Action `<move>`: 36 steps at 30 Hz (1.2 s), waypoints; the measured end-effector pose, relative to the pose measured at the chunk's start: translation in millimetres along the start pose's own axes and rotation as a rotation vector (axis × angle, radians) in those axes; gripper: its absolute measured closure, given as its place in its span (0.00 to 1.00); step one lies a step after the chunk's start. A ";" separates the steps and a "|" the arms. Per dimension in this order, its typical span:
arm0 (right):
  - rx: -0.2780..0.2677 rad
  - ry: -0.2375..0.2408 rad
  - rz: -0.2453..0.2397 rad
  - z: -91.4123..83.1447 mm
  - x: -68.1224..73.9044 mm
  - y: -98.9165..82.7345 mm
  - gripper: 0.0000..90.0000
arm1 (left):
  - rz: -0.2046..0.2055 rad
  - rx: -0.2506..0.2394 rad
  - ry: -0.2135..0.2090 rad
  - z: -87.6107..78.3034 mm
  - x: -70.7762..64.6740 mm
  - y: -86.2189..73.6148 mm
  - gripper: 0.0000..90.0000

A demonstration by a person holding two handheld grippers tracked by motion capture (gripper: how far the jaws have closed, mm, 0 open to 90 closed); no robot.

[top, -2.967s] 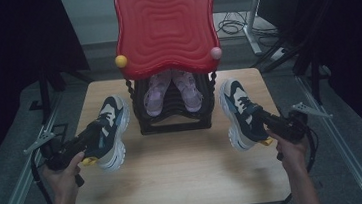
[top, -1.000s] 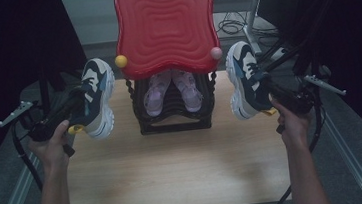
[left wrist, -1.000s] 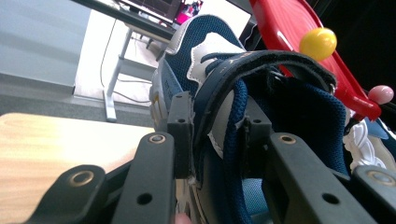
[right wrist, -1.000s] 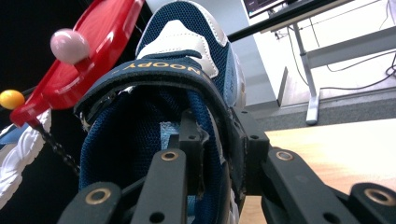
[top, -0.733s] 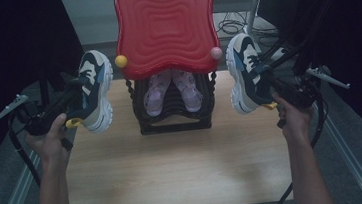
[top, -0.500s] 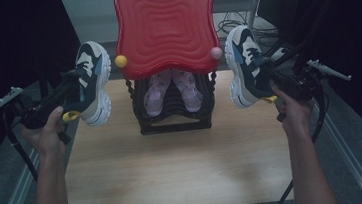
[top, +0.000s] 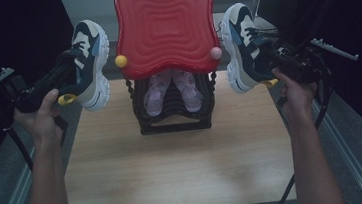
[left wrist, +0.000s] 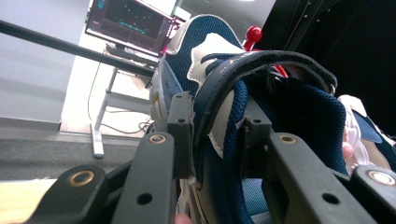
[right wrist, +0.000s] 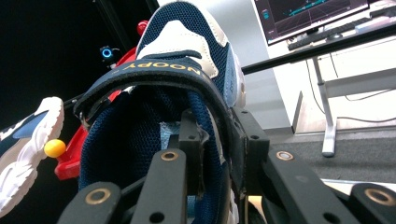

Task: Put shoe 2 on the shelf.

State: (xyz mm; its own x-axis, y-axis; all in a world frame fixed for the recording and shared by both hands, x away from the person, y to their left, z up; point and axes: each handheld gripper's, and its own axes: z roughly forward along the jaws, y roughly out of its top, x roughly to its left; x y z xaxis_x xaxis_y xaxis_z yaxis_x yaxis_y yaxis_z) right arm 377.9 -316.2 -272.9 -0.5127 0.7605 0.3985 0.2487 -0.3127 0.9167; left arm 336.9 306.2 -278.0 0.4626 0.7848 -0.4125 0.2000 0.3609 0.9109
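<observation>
Two navy, white and light-blue sneakers hang in the air on either side of a red wavy panel (top: 164,28). My left gripper (top: 70,70) is shut on the collar of the left sneaker (top: 90,58), toe tilted up. In the left gripper view the jaws of that gripper (left wrist: 215,130) pinch the sneaker's side wall (left wrist: 205,42). My right gripper (top: 265,57) is shut on the right sneaker (top: 239,43). In the right gripper view its gripper (right wrist: 217,140) clamps the collar wall below the strap of that sneaker (right wrist: 182,42).
A black shoe rack (top: 174,117) stands under the red panel at the back of the wooden table (top: 175,168), with a pink pair (top: 171,88) inside. Yellow (top: 121,61) and pink (top: 215,53) knobs stick out at the panel's lower corners.
Both hands have lifted the sneakers off the table up to the level of the red panel, moving outward and tilting the toes upward.
</observation>
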 end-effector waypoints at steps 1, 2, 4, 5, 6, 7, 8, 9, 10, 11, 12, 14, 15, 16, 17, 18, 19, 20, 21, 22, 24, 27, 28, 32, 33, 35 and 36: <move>-0.002 0.000 -0.003 0.4 1.9 2.2 0.84 | 0.000 -0.002 -0.002 1.2 -1.2 2.1 0.80; -0.002 0.000 -0.009 0.7 3.2 4.2 0.84 | 0.001 -0.003 -0.003 2.4 -2.3 4.2 0.80; -0.002 0.007 -0.008 1.6 5.7 8.2 0.84 | 0.001 -0.007 -0.007 5.2 -5.2 8.6 0.80; -0.003 0.008 -0.009 2.0 6.7 10.3 0.84 | 0.003 -0.009 -0.010 6.8 -6.7 10.8 0.80; -0.006 0.009 -0.010 2.3 8.0 12.5 0.84 | 0.003 -0.010 -0.014 8.4 -8.6 12.9 0.80; -0.008 0.012 -0.011 2.4 9.3 14.9 0.84 | 0.005 -0.010 -0.017 10.2 -10.5 15.2 0.79; -0.011 0.015 -0.011 2.7 10.8 17.5 0.84 | 0.005 -0.010 -0.021 12.2 -12.5 17.4 0.80; -0.014 0.017 -0.010 3.0 12.5 20.1 0.84 | 0.005 -0.010 -0.025 14.3 -14.8 19.6 0.80; -0.019 0.017 -0.010 3.4 14.2 22.8 0.84 | 0.005 -0.011 -0.027 16.5 -17.2 21.9 0.79; -0.023 0.020 -0.010 4.2 16.2 25.7 0.84 | 0.007 -0.012 -0.028 18.7 -19.9 24.2 0.79; -0.020 0.024 -0.007 4.9 18.3 28.7 0.84 | 0.009 -0.013 -0.031 20.9 -22.7 26.5 0.79; -0.018 0.034 -0.004 7.6 22.2 34.5 0.84 | 0.012 -0.013 -0.038 26.1 -28.7 31.3 0.80; -0.019 0.041 -0.001 9.6 24.3 37.4 0.84 | 0.015 -0.012 -0.043 28.9 -31.9 33.9 0.79; -0.017 0.045 0.000 11.6 26.4 40.3 0.84 | 0.017 -0.014 -0.048 31.5 -35.3 36.6 0.79; -0.015 0.049 0.001 13.9 28.8 43.3 0.84 | 0.021 -0.016 -0.051 34.1 -38.7 39.4 0.79; -0.013 0.052 -0.002 16.3 31.3 46.1 0.84 | 0.023 -0.019 -0.054 36.8 -42.1 42.2 0.80; -0.012 0.056 -0.004 18.8 34.2 48.9 0.84 | 0.024 -0.020 -0.058 39.6 -45.4 45.2 0.80; -0.011 0.058 -0.008 21.2 37.1 51.6 0.84 | 0.027 -0.021 -0.062 42.5 -48.5 48.1 0.80; -0.009 0.064 -0.009 23.9 40.2 54.3 0.84 | 0.028 -0.023 -0.065 45.5 -51.8 50.8 0.80; -0.011 0.071 -0.009 27.0 43.3 56.7 0.84 | 0.030 -0.023 -0.068 48.8 -55.0 53.3 0.79; -0.008 0.087 -0.008 33.4 49.3 61.3 0.84 | 0.036 -0.019 -0.075 55.7 -61.2 57.5 0.80; 0.003 0.103 -0.001 44.3 56.8 66.2 0.84 | 0.042 -0.013 -0.082 67.0 -69.6 61.6 0.79; 0.009 0.104 0.000 48.0 58.7 67.4 0.84 | 0.046 -0.011 -0.082 70.6 -71.9 62.6 0.79; 0.017 0.113 0.011 61.6 65.7 71.5 0.84 | 0.053 -0.007 -0.088 83.7 -80.5 65.7 0.79; 0.017 0.116 0.014 64.5 67.2 72.8 0.84 | 0.057 -0.008 -0.088 86.5 -82.4 66.3 0.79; 0.020 0.119 0.021 70.6 70.0 75.2 0.84 | 0.061 -0.010 -0.089 91.8 -85.9 67.6 0.79; 0.025 0.120 0.022 73.4 71.6 76.3 0.84 | 0.061 -0.012 -0.089 94.4 -87.3 68.0 0.79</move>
State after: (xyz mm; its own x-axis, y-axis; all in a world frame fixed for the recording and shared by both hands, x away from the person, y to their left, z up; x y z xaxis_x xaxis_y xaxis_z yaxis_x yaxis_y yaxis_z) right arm 420.5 -243.8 -176.5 -0.6014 0.6794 0.4204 0.2803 -0.3134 0.9073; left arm 391.7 214.6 -179.1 0.5482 0.7581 -0.3534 0.1590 0.3203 0.9339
